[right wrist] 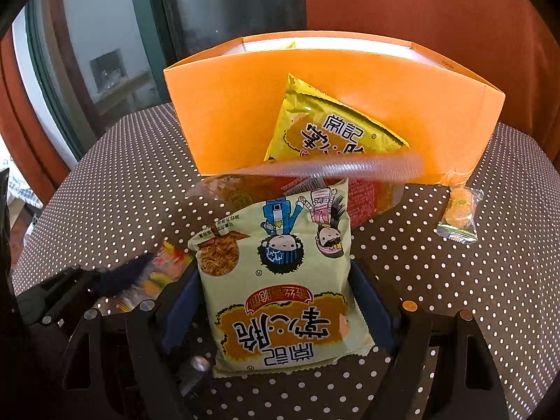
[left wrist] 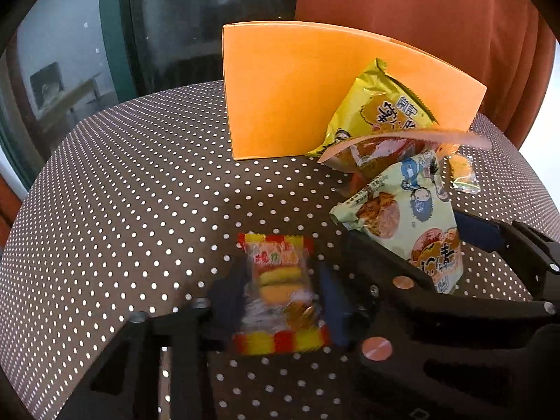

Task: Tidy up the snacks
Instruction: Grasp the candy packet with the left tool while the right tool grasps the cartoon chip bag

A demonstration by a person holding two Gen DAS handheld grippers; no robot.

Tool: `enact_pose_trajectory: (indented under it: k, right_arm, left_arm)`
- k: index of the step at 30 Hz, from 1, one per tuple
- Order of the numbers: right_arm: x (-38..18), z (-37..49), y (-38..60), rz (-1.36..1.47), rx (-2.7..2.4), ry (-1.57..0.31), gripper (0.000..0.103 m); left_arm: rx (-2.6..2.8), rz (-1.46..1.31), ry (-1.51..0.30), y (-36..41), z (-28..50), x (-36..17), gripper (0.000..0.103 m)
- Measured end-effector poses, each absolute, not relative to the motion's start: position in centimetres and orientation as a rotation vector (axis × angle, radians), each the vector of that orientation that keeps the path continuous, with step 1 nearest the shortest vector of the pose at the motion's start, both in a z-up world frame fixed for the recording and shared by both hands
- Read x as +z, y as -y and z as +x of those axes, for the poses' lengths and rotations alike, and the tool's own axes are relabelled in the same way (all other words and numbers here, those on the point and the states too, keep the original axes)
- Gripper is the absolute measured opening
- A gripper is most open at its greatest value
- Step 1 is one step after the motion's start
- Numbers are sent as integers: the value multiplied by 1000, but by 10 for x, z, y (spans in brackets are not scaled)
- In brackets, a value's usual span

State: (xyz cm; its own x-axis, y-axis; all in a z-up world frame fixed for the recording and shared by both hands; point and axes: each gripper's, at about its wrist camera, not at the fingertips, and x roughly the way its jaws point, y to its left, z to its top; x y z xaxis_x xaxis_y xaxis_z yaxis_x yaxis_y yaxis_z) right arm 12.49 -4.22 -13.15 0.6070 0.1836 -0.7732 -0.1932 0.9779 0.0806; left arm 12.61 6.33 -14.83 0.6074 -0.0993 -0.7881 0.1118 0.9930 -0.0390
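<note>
Nearest my left camera, the small candy packet point(left wrist: 280, 297) with red and yellow striped ends lies between the dark pads of my left tool point(left wrist: 280, 301), and the pads are closed in on its two long sides, so I am gripping it. The packet is blurred, low over the brown worktop point(left wrist: 122, 192) with its white dots.

To the right, my right tool point(right wrist: 276, 311) stands wide around the pale green noodle snack bag point(right wrist: 280, 280). One blue pad is beside each edge of the bag; I cannot tell whether they press on it. The bag's near end sits between the fingers and its far end rests against a reddish clear-wrapped packet point(right wrist: 371, 196) lying across the worktop behind it.

Further off, a yellow snack bag point(right wrist: 329, 129) leans tilted against the front wall of the orange box point(right wrist: 224, 105), which stands open at the far side of the worktop. A small packet of orange sweets point(right wrist: 460, 215) lies on the worktop near the box's right corner, apart from the other bags. Behind the box hang an orange curtain point(right wrist: 420, 0) and a dark window point(right wrist: 224, 3).
</note>
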Motion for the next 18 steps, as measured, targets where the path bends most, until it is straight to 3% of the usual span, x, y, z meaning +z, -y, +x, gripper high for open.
enact_pose_trajectory:
  k: [18]
  right_arm:
    - [-126,111,54,8,230,-900,81]
  left_arm:
    - [-117,-53,-879,-42,71,-137,32]
